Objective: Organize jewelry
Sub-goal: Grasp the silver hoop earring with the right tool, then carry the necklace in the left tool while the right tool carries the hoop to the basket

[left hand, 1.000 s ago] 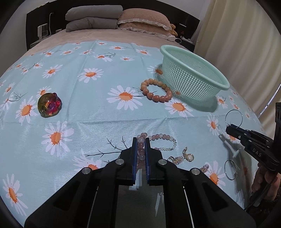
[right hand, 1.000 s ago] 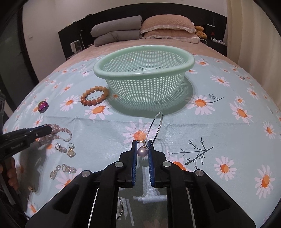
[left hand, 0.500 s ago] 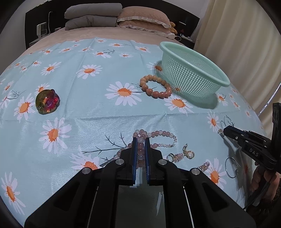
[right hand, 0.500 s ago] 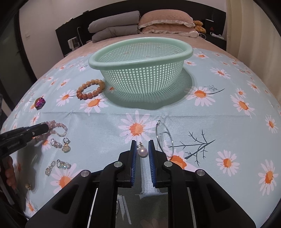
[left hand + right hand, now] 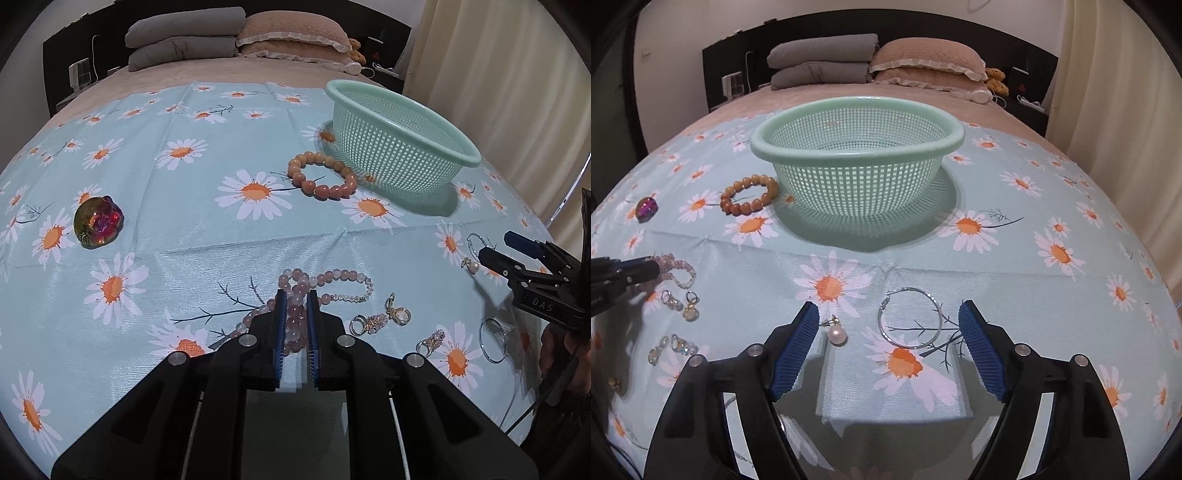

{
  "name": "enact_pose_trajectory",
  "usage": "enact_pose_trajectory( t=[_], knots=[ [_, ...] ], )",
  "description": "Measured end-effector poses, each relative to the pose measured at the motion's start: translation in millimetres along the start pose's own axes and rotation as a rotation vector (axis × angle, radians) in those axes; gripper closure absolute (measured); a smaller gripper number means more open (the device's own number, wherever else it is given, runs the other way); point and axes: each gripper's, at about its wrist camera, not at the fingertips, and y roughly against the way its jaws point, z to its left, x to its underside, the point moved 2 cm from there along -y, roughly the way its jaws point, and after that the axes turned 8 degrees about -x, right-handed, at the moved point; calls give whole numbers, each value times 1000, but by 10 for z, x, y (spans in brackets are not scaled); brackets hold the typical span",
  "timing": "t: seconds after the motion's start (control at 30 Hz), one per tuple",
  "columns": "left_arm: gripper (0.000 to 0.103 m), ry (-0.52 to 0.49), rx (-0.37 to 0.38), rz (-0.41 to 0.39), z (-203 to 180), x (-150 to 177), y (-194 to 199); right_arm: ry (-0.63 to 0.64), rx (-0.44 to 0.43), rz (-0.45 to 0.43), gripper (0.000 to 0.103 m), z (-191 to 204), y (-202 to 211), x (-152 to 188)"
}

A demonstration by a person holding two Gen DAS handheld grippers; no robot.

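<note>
A pink bead bracelet [image 5: 332, 275] lies on the daisy cloth. One strand of it runs between the pads of my left gripper [image 5: 295, 293], whose jaws are opening and no longer squeeze the beads. My right gripper [image 5: 888, 308] is opening wide. Between its jaws, on the cloth, lies a pearl drop [image 5: 837, 336] with its silver hoop [image 5: 882, 325], touched by neither pad. The left wrist view shows the right gripper [image 5: 496, 245] at the right edge, with the pearl [image 5: 474, 266] just in front of it. The mint mesh basket [image 5: 857, 155] stands behind.
An orange bead bracelet [image 5: 321, 192] lies left of the basket [image 5: 402, 107]. An iridescent ornament [image 5: 98, 221] sits at far left. Crystal earrings [image 5: 380, 317] and another pair [image 5: 430, 339] lie between the grippers. Pillows and a headboard are at the back, with a curtain on the right.
The right gripper lowered the pearl hoop earring, then opened wide and let it go onto the cloth. The left pads, shut on the pink beads before, have spread apart.
</note>
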Motion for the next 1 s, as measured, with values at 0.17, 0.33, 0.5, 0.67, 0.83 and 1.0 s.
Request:
enact_pose_trajectory(
  t=[0.17,0.33,0.5,0.67,0.83,1.0],
  knots=[
    [39,21,22,-7,13,-16,-33,-85,-47,22,29,-172,-133,12],
    [39,-4,-9,-7,-78,-50,-129,-136,-28,39,46,-269,-211,37],
    [82,-34,-36,6,-102,-76,-175,-90,25,59,62,-233,-249,44],
    [92,-52,-28,5,-159,-46,-141,-117,-3,40,63,-255,-201,71],
    [92,-28,-7,4,-105,-71,-59,-146,-34,20,63,-294,-64,82],
    [92,-39,-1,-36,-148,-177,115,-106,-37,-19,63,-208,141,-35]
  ],
)
